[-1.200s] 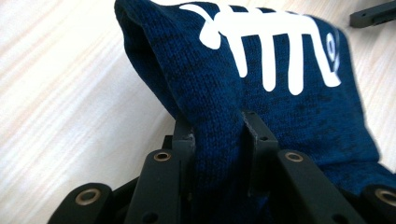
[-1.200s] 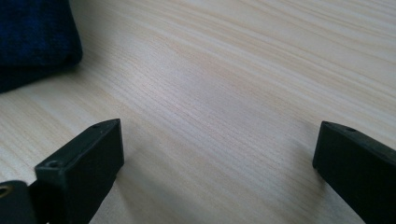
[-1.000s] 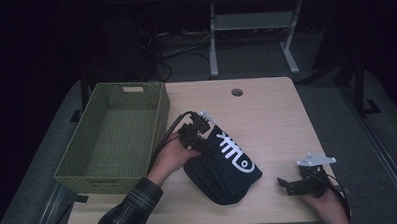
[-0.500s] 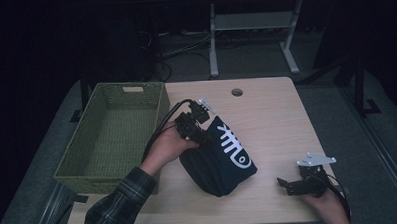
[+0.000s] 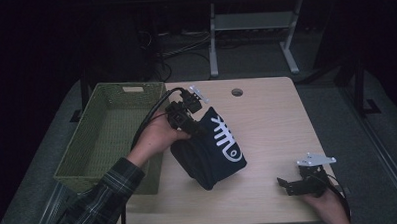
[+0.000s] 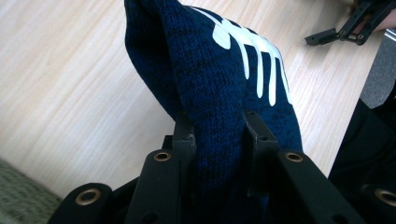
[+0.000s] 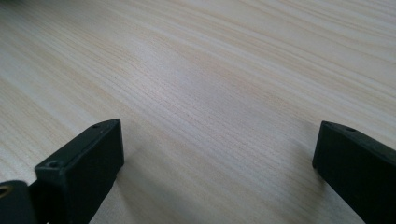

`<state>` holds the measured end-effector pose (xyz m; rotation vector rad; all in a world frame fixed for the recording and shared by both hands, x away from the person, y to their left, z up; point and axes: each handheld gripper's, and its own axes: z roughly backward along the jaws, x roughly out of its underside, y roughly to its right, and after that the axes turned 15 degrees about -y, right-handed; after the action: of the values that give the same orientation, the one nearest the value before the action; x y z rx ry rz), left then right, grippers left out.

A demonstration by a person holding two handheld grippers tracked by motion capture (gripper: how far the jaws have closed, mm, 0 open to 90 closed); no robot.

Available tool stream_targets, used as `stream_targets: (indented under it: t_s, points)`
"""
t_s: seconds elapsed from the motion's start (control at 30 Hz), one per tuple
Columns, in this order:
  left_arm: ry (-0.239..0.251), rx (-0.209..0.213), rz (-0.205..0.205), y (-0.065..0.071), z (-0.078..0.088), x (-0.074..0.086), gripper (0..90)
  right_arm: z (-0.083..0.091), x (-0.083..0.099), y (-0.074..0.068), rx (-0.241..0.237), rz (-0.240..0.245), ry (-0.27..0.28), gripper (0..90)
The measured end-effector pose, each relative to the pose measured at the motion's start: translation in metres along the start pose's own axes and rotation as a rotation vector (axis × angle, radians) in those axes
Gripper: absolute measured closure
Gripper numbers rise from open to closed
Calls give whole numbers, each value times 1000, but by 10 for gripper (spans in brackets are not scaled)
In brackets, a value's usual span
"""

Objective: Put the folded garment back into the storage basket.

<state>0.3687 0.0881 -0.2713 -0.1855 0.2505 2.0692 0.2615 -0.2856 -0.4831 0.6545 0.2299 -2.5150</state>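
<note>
While the left hand-held gripper (image 5: 189,123) pinches the knit hat (image 5: 210,149), lift it clear of the tabletop (image 5: 272,119) before swinging over the basket (image 5: 110,135); the right hand-held gripper (image 5: 295,183) rests wide open.

No readable text; the dark blue knit garment (image 5: 210,151) bears a white fishbone sign.

From above, my table (image 5: 267,119) is lit while the far room sinks into black. Up close my jaws blur at the near edge. My right jaws cast soft shadows on sharp, pale-glared wood.
</note>
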Motion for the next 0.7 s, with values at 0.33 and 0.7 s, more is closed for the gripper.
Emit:
stream_targets:
  t_s: [0.33, 0.7]
  points:
    - [27, -12, 23, -6, 29, 8, 709, 0, 0, 0, 5, -5, -4, 17]
    - [51, -32, 57, -15, 61, 24, 709, 0, 0, 1, 7, -8, -3, 16]
